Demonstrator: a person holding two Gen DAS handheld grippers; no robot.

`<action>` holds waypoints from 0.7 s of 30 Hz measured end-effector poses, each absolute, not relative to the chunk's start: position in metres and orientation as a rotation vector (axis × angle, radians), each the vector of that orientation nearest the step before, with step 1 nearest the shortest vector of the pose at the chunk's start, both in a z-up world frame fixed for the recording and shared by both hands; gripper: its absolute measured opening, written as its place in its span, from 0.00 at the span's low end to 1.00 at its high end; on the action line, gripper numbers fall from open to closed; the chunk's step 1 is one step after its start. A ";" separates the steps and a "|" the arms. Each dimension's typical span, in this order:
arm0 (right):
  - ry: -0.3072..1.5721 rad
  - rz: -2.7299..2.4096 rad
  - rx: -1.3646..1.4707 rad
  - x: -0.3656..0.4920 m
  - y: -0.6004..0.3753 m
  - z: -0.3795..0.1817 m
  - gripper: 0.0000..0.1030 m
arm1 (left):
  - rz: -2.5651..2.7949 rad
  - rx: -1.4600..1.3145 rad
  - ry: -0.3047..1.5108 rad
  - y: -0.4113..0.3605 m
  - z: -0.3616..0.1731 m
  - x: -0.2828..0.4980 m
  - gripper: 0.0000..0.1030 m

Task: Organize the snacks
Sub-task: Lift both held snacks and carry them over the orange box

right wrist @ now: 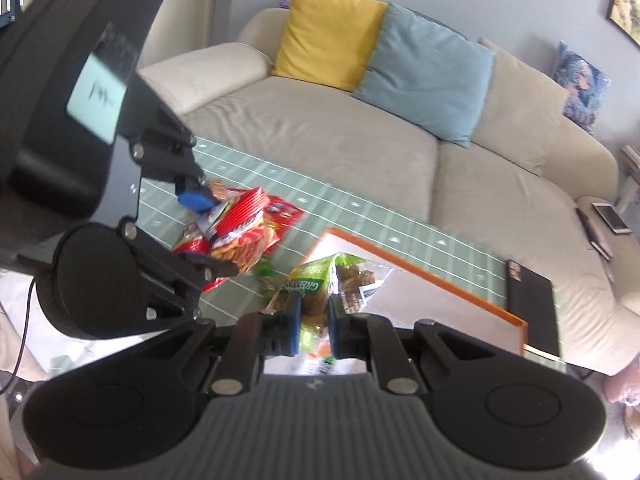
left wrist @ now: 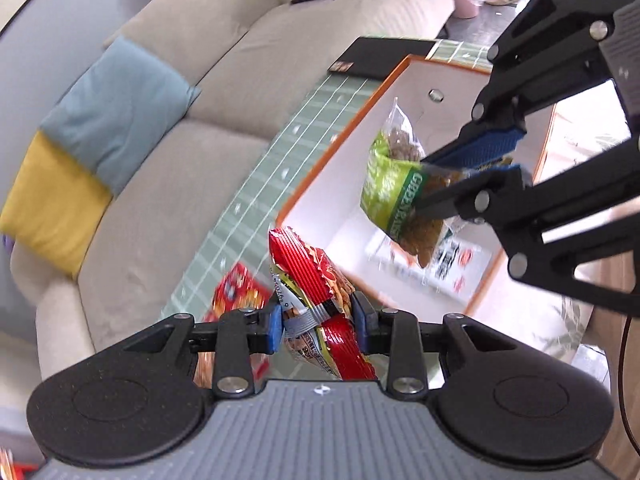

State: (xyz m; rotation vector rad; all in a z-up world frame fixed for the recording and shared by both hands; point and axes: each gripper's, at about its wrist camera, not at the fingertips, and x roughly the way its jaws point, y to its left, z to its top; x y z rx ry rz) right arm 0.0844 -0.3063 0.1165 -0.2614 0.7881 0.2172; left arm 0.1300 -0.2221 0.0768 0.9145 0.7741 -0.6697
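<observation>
The left tongs are pressed against a red snack bag, which sits between the two blue pads and is pinched near its middle, so that the bag stands up above the pads and its lower end hangs under them. In the right wrist view the same left tongs hold this red bag in the air above the tabletop, which is covered with a green cloth with white lines. The right tongs are closed on a green snack bag with brown pieces inside; the bag fills the narrow gap between the pads and sticks out forward from them. In the left wrist view the right tongs hold this green bag over the open white box with an orange rim, and the bag is tilted; I cannot tell if it touches the box wall. At the bottom of the box lies some white packaging, blurred. Beside the red bag, on the cloth, lies another red packet, also blurred. Beyond the box a black flat object rests on the tabletop. Farther away stands a beige sofa with a yellow cushion and a light blue cushion side by side and touching.
</observation>
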 end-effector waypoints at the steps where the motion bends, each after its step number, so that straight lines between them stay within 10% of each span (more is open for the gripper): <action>1: 0.793 0.206 -0.263 0.085 -0.312 0.115 0.09 | -0.680 0.924 0.767 -0.230 0.076 0.132 0.37; 21: 0.998 0.048 -0.211 0.113 -0.413 0.040 0.09 | -0.854 0.965 0.831 -0.314 -0.002 0.163 0.37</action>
